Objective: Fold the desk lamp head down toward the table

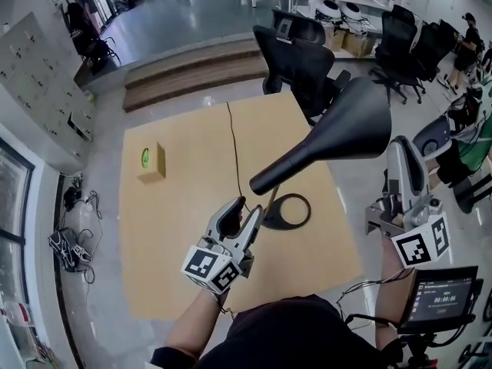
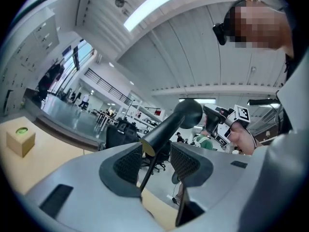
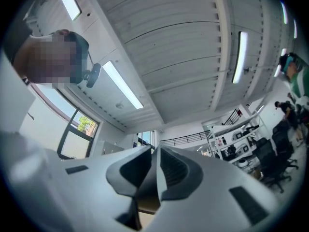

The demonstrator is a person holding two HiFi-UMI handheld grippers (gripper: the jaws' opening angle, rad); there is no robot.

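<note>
Small tan cardboard box (image 1: 151, 162) sits idle at left of the light wooden table (image 1: 184, 267). Left gripper (image 1: 247, 207) has jaws apart, straddling the thin lamp stem (image 2: 148, 170), probably as a brace. Black cone-shaped lamp head (image 1: 338, 133) is raised. Right gripper (image 1: 402, 148) beside it has jaws together, empty.

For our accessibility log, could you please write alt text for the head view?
A black desk lamp stands on a wooden table, head raised; the left gripper is at its thin stem, the right gripper beside the head.
</note>
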